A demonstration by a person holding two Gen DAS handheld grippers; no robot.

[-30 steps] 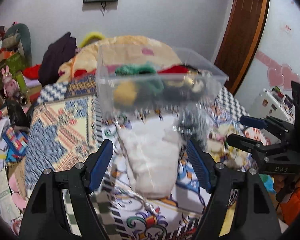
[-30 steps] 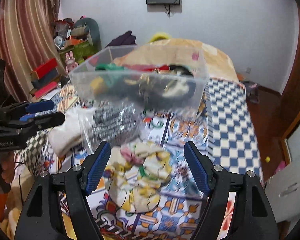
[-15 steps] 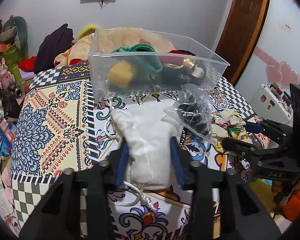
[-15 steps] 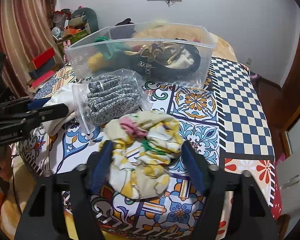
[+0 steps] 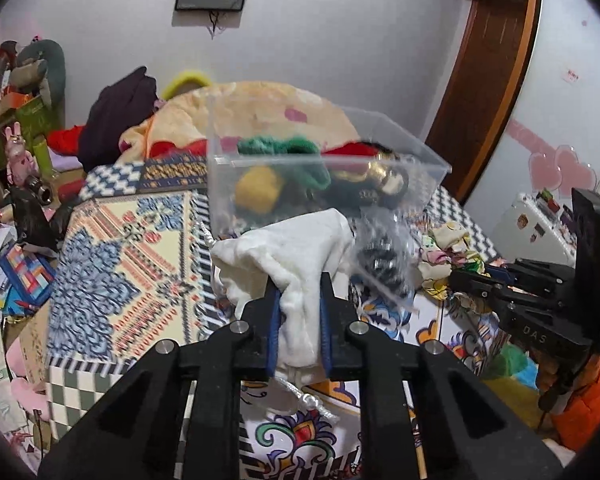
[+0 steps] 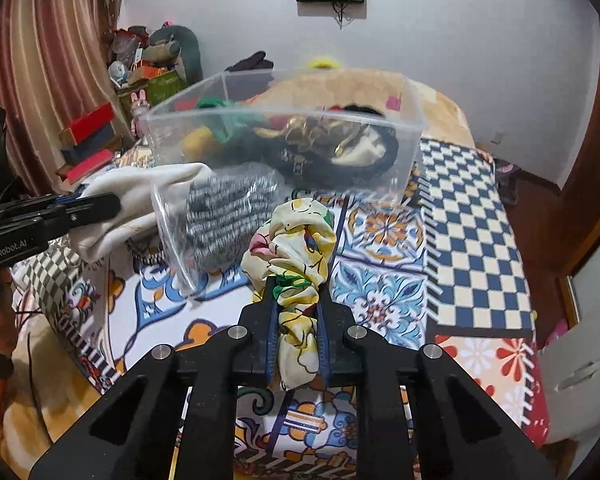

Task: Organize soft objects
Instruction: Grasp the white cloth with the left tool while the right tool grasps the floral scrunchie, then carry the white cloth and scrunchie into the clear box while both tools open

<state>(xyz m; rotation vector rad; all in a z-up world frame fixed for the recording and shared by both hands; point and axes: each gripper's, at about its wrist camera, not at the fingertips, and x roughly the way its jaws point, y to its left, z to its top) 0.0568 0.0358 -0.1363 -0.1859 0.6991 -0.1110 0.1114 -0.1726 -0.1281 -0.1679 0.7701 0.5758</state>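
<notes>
Nearest the left wrist camera, the left tongs (image 5: 299,320) are clenched on a white cloth pouch (image 5: 296,256), which is lifted in front of the clear plastic bin (image 5: 404,152). In the right wrist view the right tongs (image 6: 298,328) are clamped on a floral yellow cloth (image 6: 296,240), also held short of the bin's near wall. Both items are judged to be in the carry step, grasped and raised off the patterned bedspread (image 6: 380,292) but not yet in the bin.

The next move is judged to call for each bundle to be lifted over the near rim and let go inside, where a yellow ball (image 5: 258,190), a green item (image 5: 300,156) and dark goods already lie.

A clear bag of grey striped fabric (image 6: 224,216) lies just before the bin, between the two held cloths, ungrasped. Its striped contents are shown plainly only by the right view; in the left view they are blurred. The pouch's cord (image 5: 300,390) beneath the tongs is shown only by the left view.
</notes>
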